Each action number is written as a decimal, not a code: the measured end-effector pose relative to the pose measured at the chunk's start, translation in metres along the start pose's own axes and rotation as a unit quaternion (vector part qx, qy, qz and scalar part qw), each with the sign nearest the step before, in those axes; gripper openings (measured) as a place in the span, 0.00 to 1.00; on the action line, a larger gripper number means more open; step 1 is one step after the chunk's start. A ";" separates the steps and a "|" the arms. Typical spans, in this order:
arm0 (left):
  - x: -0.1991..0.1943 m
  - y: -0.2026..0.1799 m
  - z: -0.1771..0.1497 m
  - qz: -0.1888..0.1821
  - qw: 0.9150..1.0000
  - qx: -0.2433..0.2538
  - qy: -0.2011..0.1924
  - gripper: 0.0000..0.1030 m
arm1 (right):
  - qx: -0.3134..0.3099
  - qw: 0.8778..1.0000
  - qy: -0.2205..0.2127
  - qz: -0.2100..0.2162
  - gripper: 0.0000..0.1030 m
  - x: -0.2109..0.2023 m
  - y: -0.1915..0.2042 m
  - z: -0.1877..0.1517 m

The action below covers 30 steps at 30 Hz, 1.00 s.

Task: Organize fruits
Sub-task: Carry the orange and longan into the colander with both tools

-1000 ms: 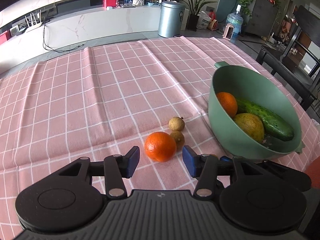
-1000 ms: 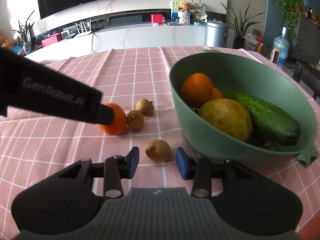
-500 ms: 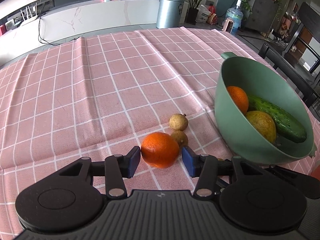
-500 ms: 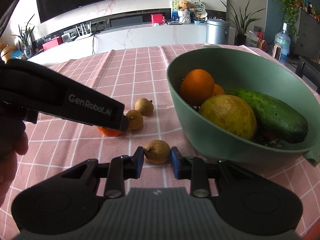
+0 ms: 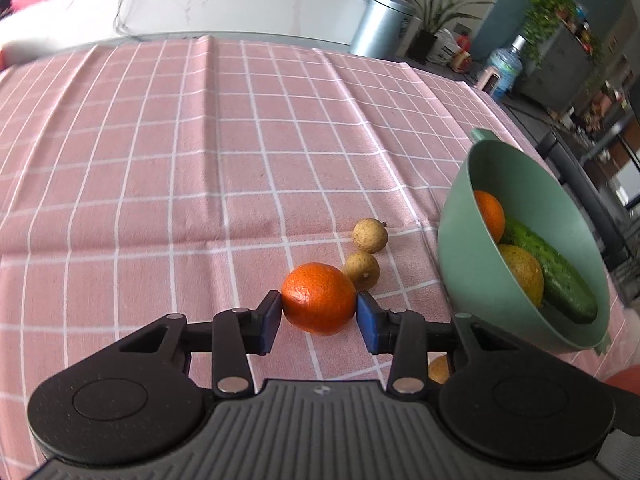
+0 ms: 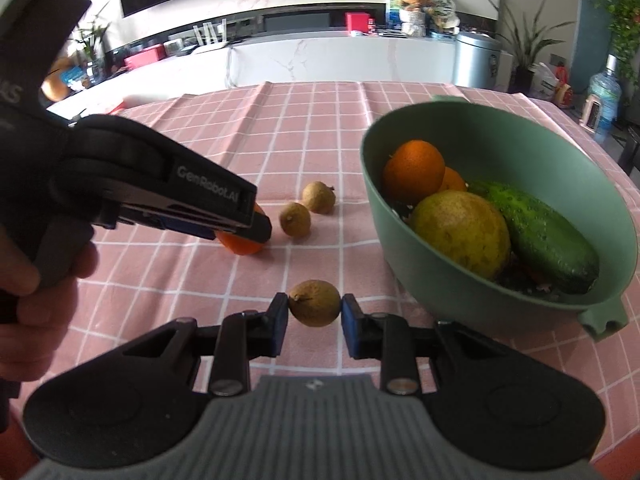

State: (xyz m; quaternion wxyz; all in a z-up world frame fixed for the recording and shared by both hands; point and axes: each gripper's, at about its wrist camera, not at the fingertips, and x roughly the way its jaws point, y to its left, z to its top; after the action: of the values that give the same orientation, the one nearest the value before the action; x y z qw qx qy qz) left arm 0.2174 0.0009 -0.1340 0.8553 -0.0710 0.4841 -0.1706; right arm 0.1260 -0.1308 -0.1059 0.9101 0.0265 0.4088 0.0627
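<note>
My left gripper (image 5: 319, 301) has an orange (image 5: 318, 305) between its blue pads; its jaws are closing and both pads touch the peel. The fruit rests on the pink checked cloth. In the right wrist view this gripper (image 6: 256, 226) hides most of that orange (image 6: 240, 245). My right gripper (image 6: 315, 305) is shut on a small brown longan (image 6: 315, 303), held slightly above the cloth. Two more longans (image 6: 319, 197) (image 6: 295, 219) lie beside the orange. The green bowl (image 6: 400, 256) at the right holds oranges (image 6: 414, 170), a yellow fruit (image 6: 460, 234) and a cucumber (image 6: 544, 232).
A person's hand (image 6: 36, 292) holds the left gripper at the left. Dark chairs (image 5: 592, 200) stand past the table's right edge. Pink cloth (image 5: 160, 160) stretches away to the far and left sides. A metal bin (image 5: 384, 26) and a white counter stand beyond the table.
The left jaws have narrowed onto the orange, and that view has rolled. The right jaws shut on the longan, which has risen a little off the cloth.
</note>
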 end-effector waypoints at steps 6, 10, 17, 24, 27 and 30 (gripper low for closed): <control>-0.031 -0.011 -0.003 -0.023 0.999 -0.019 -0.024 0.44 | -0.045 0.998 -0.036 0.017 0.24 -0.044 -0.008 0.007; -0.054 -0.033 -0.001 -0.037 0.998 -0.006 -0.041 0.44 | -0.050 0.997 -0.051 0.018 0.24 -0.069 -0.026 0.014; -0.068 -0.083 0.011 -0.048 0.998 0.027 -0.037 0.44 | -0.073 0.996 -0.031 0.027 0.24 -0.094 -0.065 0.037; -0.060 -0.127 0.024 -0.038 0.997 0.062 -0.011 0.44 | -0.104 0.994 0.009 0.024 0.24 -0.093 -0.103 0.063; -0.051 -0.141 0.029 -0.041 0.996 0.073 -0.003 0.44 | -0.107 0.994 0.011 0.021 0.24 -0.092 -0.120 0.069; -0.038 -0.151 0.032 -0.043 0.996 0.077 0.007 0.44 | -0.114 0.993 0.019 0.016 0.24 -0.085 -0.135 0.073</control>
State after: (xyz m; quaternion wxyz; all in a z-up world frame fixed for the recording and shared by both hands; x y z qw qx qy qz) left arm 0.1929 -0.1277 -0.0433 0.8469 -0.0242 0.4718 -0.2442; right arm 0.1373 -0.2758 -0.0079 0.8981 -0.0725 0.4157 0.1243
